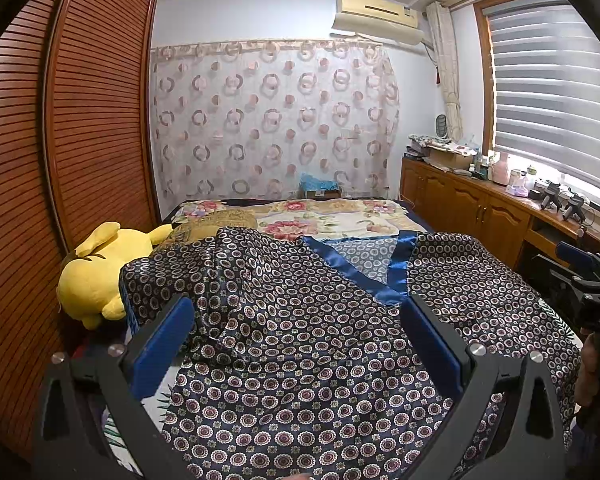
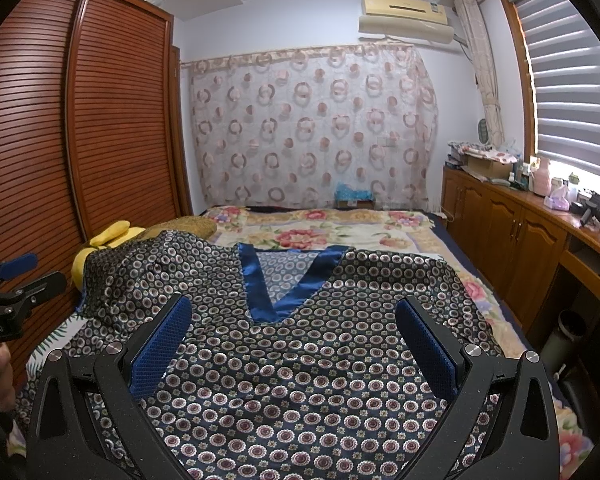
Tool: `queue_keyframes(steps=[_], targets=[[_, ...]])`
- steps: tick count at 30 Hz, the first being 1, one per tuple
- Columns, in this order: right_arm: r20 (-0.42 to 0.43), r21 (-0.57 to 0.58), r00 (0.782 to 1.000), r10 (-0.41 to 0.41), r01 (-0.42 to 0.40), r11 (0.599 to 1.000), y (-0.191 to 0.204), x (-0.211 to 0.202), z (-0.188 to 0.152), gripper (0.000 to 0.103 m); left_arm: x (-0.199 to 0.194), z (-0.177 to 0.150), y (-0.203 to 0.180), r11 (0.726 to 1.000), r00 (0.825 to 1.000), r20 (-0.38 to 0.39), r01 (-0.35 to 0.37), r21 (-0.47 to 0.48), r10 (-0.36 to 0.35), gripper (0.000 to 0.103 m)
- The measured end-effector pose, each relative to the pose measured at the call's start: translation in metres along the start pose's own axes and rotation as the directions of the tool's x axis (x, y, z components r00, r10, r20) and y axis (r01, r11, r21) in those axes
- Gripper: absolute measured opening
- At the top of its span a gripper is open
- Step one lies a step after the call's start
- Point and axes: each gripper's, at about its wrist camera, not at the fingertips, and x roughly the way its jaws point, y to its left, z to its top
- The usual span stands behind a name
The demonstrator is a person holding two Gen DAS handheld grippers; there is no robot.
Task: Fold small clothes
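Note:
A dark navy satin top [image 1: 300, 344] [image 2: 300, 360] with a circle print and a shiny blue V-neck band [image 2: 260, 288] lies spread front-up on the bed. Its left sleeve is bunched and folded over near the yellow plush. My left gripper [image 1: 296, 308] hovers open above the garment's left half, with nothing between its blue pads. My right gripper [image 2: 292, 308] hovers open over the chest, just below the V-neck. Each gripper also shows at the edge of the other view, held by a hand.
A yellow plush toy [image 1: 96, 276] lies at the bed's left edge beside the slatted wooden wardrobe [image 1: 60, 160]. A floral blanket [image 2: 320, 232] covers the far half of the bed. A wooden cabinet [image 2: 520, 232] with clutter runs under the window on the right.

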Motion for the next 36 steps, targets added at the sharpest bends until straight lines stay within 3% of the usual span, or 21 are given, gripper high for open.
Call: queue_keyframes(steps=[20,36], targets=[[-0.010,0.000,1.000,0.013,-0.013,1.000,-0.003,0.006,-0.012,0.103,0.003,-0.002,0.002,1.000,1.000,-0.012,-0.002,0.001,0.002,0.103],[-0.129,-0.072,0.983,0.129,-0.139,0.988,0.027,0.055,-0.034,0.103,0.034,-0.021,0.064,0.998,0.994,-0.097,-0.055,-0.018,0.053,0.103]])
